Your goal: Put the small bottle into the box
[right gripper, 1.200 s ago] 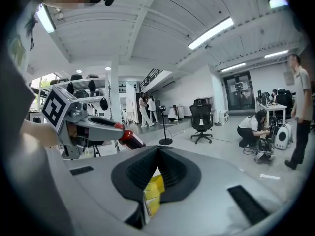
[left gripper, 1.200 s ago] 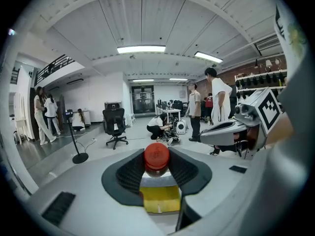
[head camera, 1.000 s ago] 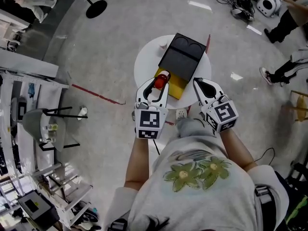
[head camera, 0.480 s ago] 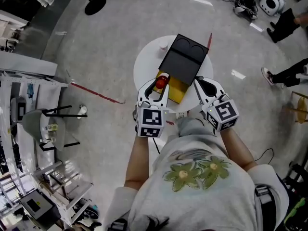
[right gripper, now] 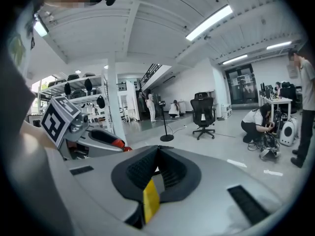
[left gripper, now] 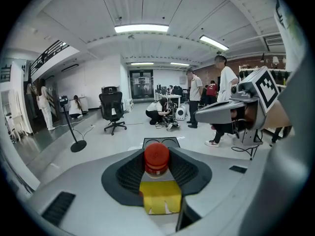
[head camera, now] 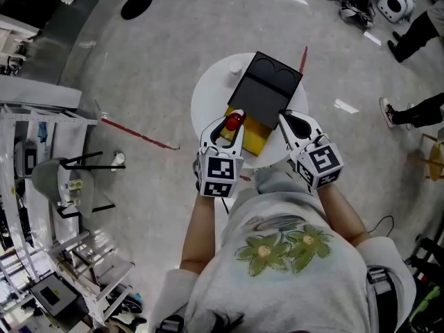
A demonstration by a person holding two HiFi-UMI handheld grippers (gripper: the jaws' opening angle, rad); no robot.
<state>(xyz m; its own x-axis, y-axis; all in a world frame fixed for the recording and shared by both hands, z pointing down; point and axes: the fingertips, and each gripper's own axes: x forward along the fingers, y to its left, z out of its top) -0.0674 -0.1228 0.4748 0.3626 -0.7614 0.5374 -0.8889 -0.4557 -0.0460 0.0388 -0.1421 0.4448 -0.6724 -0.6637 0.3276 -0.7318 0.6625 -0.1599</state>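
Two claws are in my hands, both over the near edge of the round white desk. My left claw is closed on the small bottle. I can see its red cap sticking up between the dark pads. The bottle is up in the air, right over the near left corner of the box. The box sits in the middle of the desk. Its black lid lies open toward the far edge, and its yellow inside shows on the near side. My right claw has its tips together and holds nothing. It is just beside the box's near right corner.
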